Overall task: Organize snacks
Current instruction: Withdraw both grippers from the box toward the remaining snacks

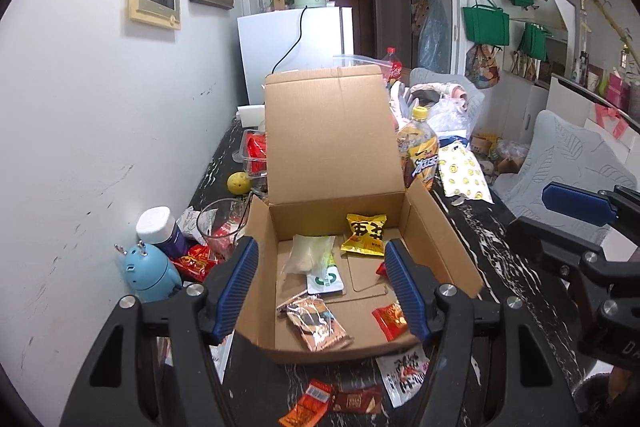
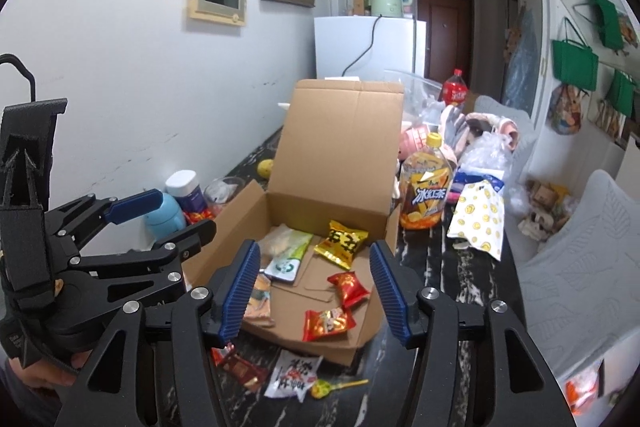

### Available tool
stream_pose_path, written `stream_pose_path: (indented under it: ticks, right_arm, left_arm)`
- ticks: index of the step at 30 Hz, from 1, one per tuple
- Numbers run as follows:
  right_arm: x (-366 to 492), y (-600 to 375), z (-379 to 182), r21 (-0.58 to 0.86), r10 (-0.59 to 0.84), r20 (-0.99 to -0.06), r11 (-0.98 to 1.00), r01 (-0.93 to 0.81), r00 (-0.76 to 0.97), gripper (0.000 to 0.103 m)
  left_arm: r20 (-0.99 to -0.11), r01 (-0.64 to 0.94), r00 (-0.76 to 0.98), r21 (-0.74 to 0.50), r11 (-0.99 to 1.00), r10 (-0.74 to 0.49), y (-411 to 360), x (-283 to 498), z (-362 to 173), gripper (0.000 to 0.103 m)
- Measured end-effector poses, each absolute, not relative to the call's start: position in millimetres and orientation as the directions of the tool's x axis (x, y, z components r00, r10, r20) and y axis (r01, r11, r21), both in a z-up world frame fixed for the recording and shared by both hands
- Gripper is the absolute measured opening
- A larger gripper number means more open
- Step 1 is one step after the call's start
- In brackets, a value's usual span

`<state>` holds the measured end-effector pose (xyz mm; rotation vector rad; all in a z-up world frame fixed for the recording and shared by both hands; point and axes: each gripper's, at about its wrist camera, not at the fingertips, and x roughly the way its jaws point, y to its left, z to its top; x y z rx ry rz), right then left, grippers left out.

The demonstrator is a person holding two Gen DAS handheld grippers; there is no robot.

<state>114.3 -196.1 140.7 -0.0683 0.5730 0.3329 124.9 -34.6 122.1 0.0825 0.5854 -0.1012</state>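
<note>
So both hand-held grippers are empty right now: the left hand-held gripper (image 1: 320, 287) and the right hand-held gripper (image 2: 314, 291) each hang above the near edge of the open brown cardboard box (image 1: 440, 227) with their blue pads spread wide, nothing between them.

The box sits on the dark marbled counter (image 1: 500, 247), lid flap standing up at the back. Already inside: a yellow crinkly snack bag (image 1: 365, 234), a pale clear pouch (image 1: 308, 253), a shiny brown wrapper (image 1: 316, 323) and a couple of small red packets (image 2: 348, 285).

Still loose on the counter just in front of the box: a white sachet with black and red print (image 2: 294, 373), a dark brown flat packet (image 1: 356, 401), an orange wrapper (image 1: 306, 405) and a yellow lollipop (image 2: 322, 389).

My guess is these are all featherlight, crinkly and slippery foil. I'd pinch the sealed end seam, not the puffy middle. The lollipop is probably easiest by the stick.
</note>
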Motion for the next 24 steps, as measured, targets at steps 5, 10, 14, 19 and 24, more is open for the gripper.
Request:
stream_pose_path:
  ticks: [5, 10, 14, 19, 24]
  right_arm:
    - [91.4, -194.1, 136.9, 0.024, 0.296, -0.537, 0.941, -0.337, 0.79, 0.064]
    - [70.5, -191.6, 128.0, 0.036, 0.313, -0.535, 0.936, -0.349, 0.784, 0.072]
    - [61.2, -189.4, 116.8, 0.053, 0.326, -0.546, 0.933, -0.356, 0.772, 0.073]
    - [53.5, -188.0, 95.9, 0.086, 0.341, -0.57, 0.929, -0.359, 0.748, 0.073]
    - [52.1, -189.8, 71.9, 0.121, 0.347, -0.596, 0.93, -0.346, 0.724, 0.073]
  left_arm:
    - [-0.517, 0.125, 0.852, 0.056, 0.991, -0.078, -32.3, 97.4, 123.2, 0.084]
    - [-0.522, 0.144, 0.847, 0.046, 0.988, -0.1, -26.7, 76.1, 117.9, 0.084]
    - [-0.533, 0.156, 0.838, 0.036, 0.987, -0.113, -21.7, 64.6, 109.6, 0.084]
    - [-0.554, 0.174, 0.821, 0.02, 0.984, -0.134, -17.9, 53.5, 95.3, 0.084]
    - [-0.591, 0.19, 0.792, 0.005, 0.982, -0.151, -15.3, 50.1, 75.9, 0.084]
